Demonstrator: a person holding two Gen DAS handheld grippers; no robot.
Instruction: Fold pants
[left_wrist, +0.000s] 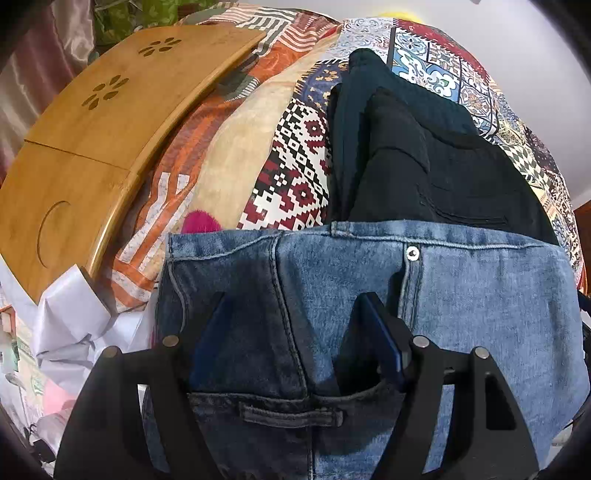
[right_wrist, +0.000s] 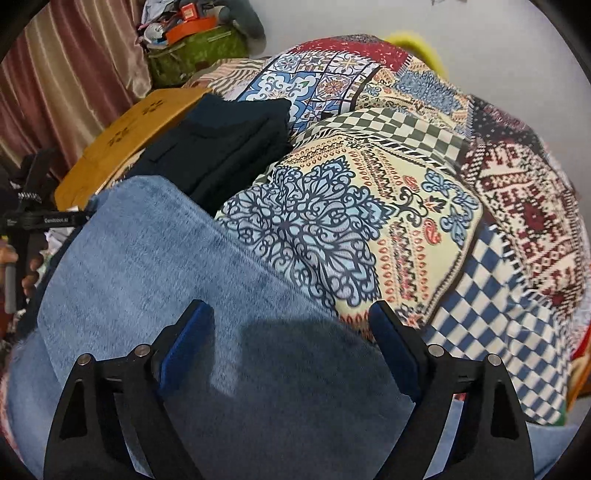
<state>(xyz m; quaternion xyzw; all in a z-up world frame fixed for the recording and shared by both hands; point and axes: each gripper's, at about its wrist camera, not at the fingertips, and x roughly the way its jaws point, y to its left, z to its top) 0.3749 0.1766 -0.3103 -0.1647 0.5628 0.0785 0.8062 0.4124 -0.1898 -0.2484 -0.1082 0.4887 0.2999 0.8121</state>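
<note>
jeans (left_wrist: 369, 295) partly behind fingers (left_wrist: 380, 339)

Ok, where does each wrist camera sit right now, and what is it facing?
Left wrist: on the left gripper, fingers open, low over the blue jeans at the waistband, facing the dark folded pants and wooden lap tray.
Right wrist: on the right gripper, fingers open over the jeans' plain denim, facing the patchwork bedspread; a hand shows at far left.
Shared: jeans, dark pants, tray, bedspread.
</note>
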